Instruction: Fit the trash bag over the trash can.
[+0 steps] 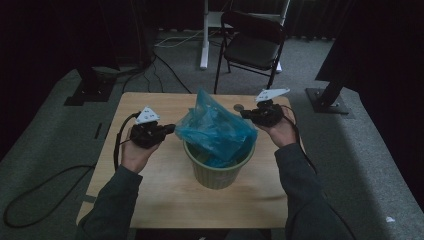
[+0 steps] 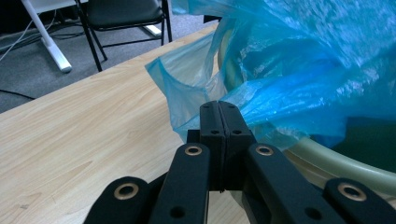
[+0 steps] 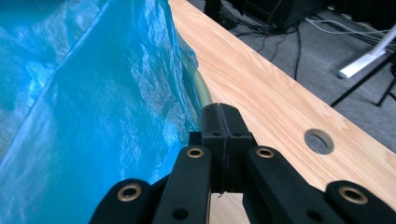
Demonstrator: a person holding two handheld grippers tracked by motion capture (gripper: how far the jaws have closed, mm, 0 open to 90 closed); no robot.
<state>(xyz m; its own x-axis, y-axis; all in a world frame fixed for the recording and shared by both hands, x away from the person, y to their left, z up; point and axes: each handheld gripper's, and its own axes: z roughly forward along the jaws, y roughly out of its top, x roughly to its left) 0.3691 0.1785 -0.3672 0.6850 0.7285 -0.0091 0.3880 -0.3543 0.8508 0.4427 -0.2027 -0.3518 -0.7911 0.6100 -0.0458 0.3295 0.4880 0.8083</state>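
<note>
High view shows the blue bag [image 1: 216, 131] already sitting in the green bin [image 1: 218, 170], its mouth still bunched above the rim, with the left gripper [image 1: 169, 129] pinching its left edge and the right gripper [image 1: 246, 114] closed at its right edge, film grip unclear.

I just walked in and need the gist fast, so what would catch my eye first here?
The bright blue plastic bag billowing out of a pale green bin in the middle of the wooden table. The left gripper is shut on the bag's left edge, and the right gripper, jaws shut, sits at its right edge. A black chair stands behind.
</note>
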